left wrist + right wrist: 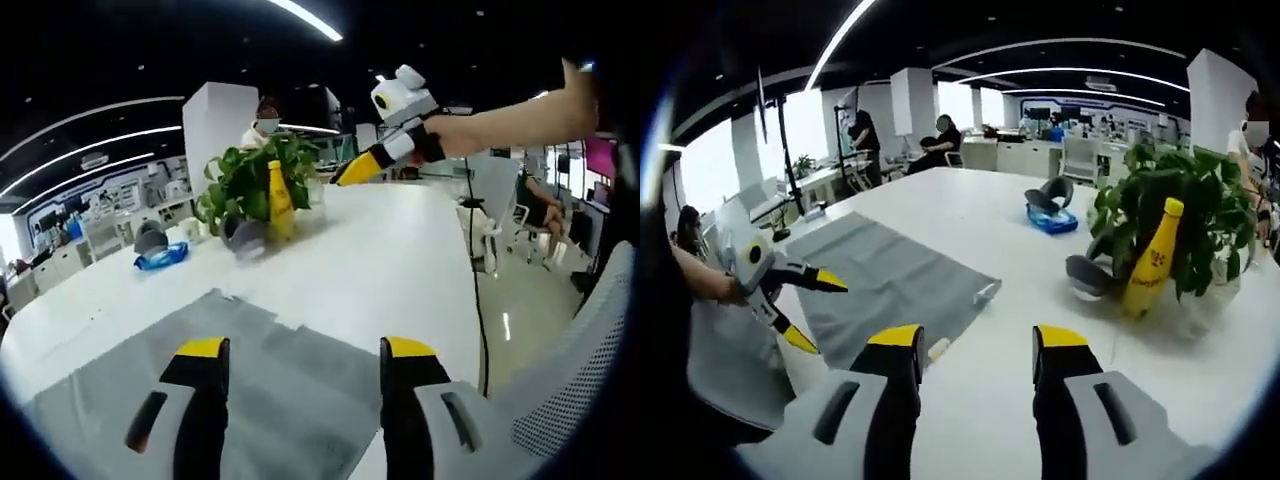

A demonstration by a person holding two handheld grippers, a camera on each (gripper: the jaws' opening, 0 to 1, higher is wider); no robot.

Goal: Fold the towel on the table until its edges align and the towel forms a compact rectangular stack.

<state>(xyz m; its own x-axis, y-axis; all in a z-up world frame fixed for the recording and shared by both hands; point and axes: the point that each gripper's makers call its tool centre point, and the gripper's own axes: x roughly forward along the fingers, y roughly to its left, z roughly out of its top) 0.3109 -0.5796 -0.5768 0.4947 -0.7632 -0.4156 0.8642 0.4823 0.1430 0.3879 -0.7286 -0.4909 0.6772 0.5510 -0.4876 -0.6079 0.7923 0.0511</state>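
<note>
Left gripper (pixel 302 362) wide, empty, above grey rectangular cloth towel (pixel 290 390) — lies flat, unfolded, smooth, at near edge of white table (pixel 390 260). Right gripper (pixel 975 352) wide, empty. Beyond: yellow bottle (pixel 1152 262), green potted plant (pixel 1185 205).

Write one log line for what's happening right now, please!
stage: before fold | towel: flat on table | left gripper: open, at towel edge | right gripper: raised, empty

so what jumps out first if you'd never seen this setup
A grey towel lies spread flat on the white table. Both grippers hover open-jawed, the left gripper at the towel's near edge. A yellow bottle stands before a leafy potted plant across the table.
</note>
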